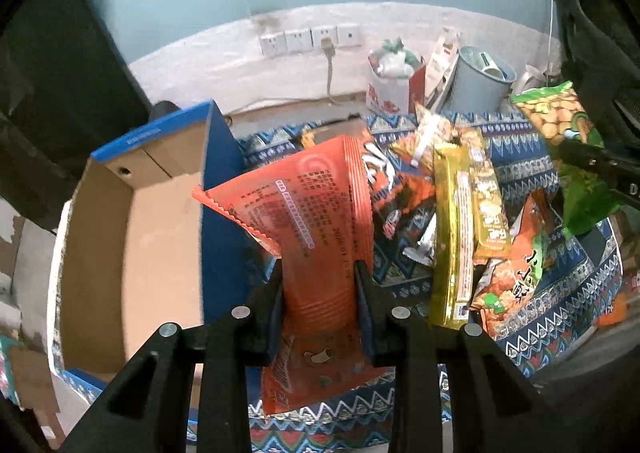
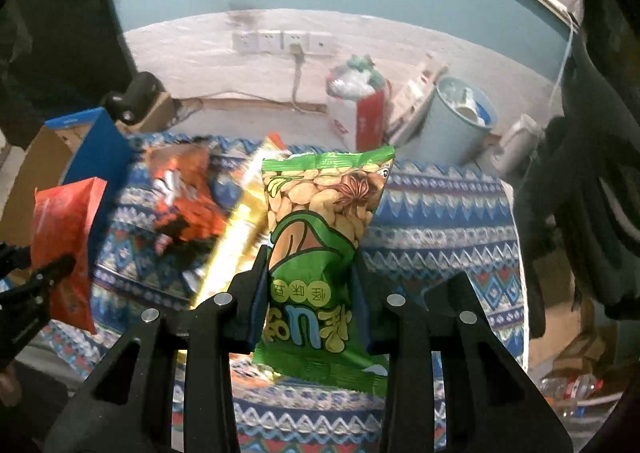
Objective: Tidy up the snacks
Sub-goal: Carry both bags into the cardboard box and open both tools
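My left gripper [image 1: 318, 273] is shut on an orange-red snack packet [image 1: 304, 213] and holds it upright above the patterned cloth, just right of an open blue cardboard box [image 1: 132, 237]. My right gripper [image 2: 312, 265] is shut on a green bean snack bag [image 2: 320, 237], lifted above the cloth. The green bag [image 1: 568, 141] and the right gripper [image 1: 600, 165] show at the right in the left wrist view. The orange-red packet [image 2: 68, 237] and the left gripper [image 2: 36, 285] show at the left in the right wrist view. A pile of snacks lies between: a gold packet [image 1: 452, 237] and orange bags [image 1: 516, 277].
A blue-patterned cloth [image 2: 440, 221] covers the table. Behind it stand a pale blue bin [image 2: 456, 125], a red-and-white paper bag [image 2: 360, 113] and a white wall with sockets [image 2: 280, 41]. The blue box [image 2: 96, 149] sits at the table's left end.
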The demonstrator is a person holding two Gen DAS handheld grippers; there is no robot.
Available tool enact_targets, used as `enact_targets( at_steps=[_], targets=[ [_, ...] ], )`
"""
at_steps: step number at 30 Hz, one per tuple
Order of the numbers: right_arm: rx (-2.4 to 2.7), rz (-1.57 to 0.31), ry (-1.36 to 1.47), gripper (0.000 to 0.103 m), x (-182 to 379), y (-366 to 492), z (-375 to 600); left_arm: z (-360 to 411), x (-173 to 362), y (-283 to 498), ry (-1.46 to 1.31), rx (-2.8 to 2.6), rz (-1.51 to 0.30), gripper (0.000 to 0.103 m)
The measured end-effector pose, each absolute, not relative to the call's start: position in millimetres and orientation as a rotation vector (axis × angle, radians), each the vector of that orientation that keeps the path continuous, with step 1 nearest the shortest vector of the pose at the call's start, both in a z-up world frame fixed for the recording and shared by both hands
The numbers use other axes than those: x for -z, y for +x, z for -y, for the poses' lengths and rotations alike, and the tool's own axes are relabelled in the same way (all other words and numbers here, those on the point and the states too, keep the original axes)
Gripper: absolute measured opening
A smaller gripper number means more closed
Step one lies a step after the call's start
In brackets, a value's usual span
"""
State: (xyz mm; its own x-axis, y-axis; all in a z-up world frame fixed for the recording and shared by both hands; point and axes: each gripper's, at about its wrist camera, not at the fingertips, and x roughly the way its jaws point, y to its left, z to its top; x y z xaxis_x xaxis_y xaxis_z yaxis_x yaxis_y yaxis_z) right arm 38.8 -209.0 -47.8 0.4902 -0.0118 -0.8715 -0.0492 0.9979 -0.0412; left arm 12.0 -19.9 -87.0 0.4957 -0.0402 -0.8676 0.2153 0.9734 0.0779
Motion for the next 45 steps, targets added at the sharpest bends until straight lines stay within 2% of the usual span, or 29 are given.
enact_targets(
  at_steps=[24, 31, 45],
  targets=[
    [-0.294, -1.018, -0.076, 0.034, 17, 64, 62, -97, 50, 24, 0.002, 0.074, -1.001, 0.031],
    [-0.373, -1.027, -0.101, 0.034, 20, 70, 6, -141, 60, 26, 0.008, -0.022, -0.989, 0.031],
    [-0.478, -1.072, -0.106, 0.034, 41, 91, -85, -213, 104, 39, -0.042, -0.149, -1.085, 0.034]
  ],
)
